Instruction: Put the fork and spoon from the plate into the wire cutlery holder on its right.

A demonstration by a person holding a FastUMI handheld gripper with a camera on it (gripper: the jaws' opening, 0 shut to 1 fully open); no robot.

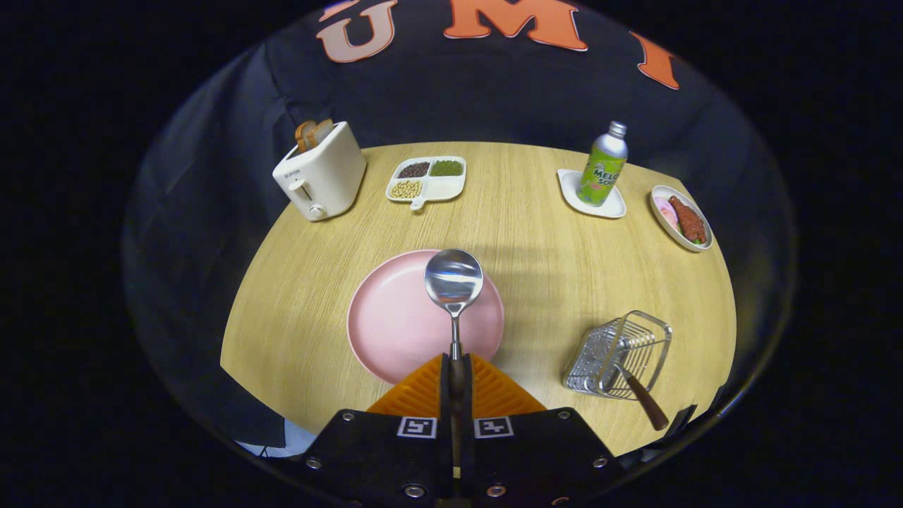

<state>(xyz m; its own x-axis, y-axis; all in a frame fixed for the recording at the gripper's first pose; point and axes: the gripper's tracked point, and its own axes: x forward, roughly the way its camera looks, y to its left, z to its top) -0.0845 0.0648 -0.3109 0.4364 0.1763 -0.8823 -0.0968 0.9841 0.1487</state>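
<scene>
Pale wood-grain, round and broad: table (550, 282), carried everything else. Next in bulk, flat pink round plate (395, 324), sat just ahead of the fingers with its pink face bare. Farther back and to the left, boxy cream toaster (321, 176) with slices of bread standing in its slot. To the right of the plate and well apart from it, silver wire cutlery holder (617, 353), upright, with a brown wooden handle (645, 402) leaning out over its near rim; judged to be the fork, though its head was lost among the wires. Along the far side, white divided dish (451, 187) of beans, green soda bottle (603, 166) on a white square saucer (614, 208), and an oval dish of food (663, 219).

Smallest, and the thing in hand: steel spoon (454, 279) with a dark handle, gripped by that handle and pointing straight forward, bowl hovering over the far half of the plate. Gripper (456, 363) closed narrow, both ribbed fingers (423, 388) pressed on the handle.

Judged halfway: one piece housed, spoon lifted, not yet carried right.

Risks from here:
- Held far back on a thin handle, so likely to pivot or slip in a quick swing.
- Could strike the leaning handle on the way in and jam, or lever that piece out.
- Light wire holder could tip or slide if nudged on its rim.
- Released too high, could bounce out onto the table.
</scene>
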